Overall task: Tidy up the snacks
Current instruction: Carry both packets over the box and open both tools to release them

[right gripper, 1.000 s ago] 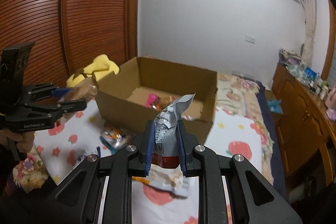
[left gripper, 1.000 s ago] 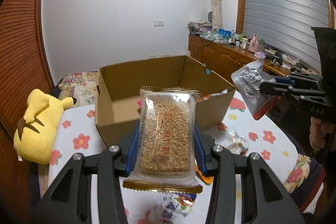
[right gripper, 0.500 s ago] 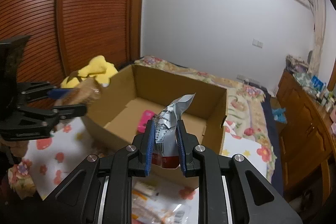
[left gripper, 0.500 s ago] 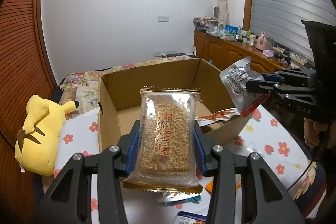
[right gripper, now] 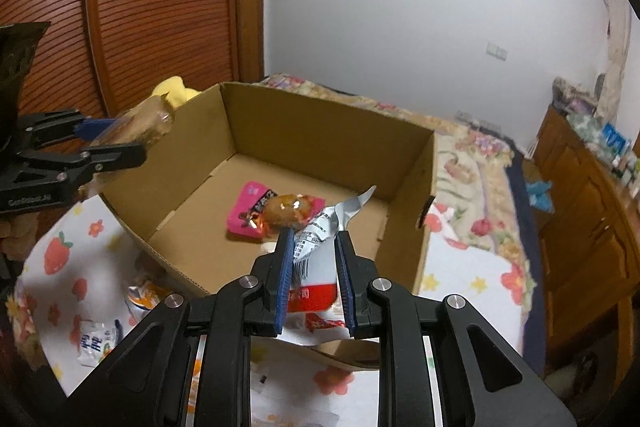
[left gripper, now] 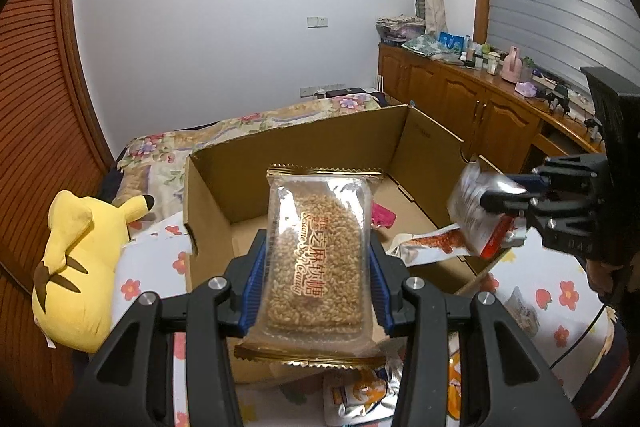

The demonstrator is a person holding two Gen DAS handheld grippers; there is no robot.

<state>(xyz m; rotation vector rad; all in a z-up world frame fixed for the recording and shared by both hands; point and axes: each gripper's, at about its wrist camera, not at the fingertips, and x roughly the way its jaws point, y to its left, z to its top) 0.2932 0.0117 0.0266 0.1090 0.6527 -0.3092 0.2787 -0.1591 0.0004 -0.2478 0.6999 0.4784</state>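
We pinch one sesame bar (left gripper: 318, 259) in our left gripper (left gripper: 318, 281), one silver packet (right gripper: 316, 251) in our right gripper (right gripper: 314, 279). One box (right gripper: 320, 131) holds two snacks (right gripper: 276, 213).

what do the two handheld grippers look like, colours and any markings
Both the left gripper and the right gripper are matte black linkage frames with round silver pivot bolts and ribbed blue finger pads. Each carries small pale lettering on its side, too blurred to read. No sleeve or cable is clearly visible.
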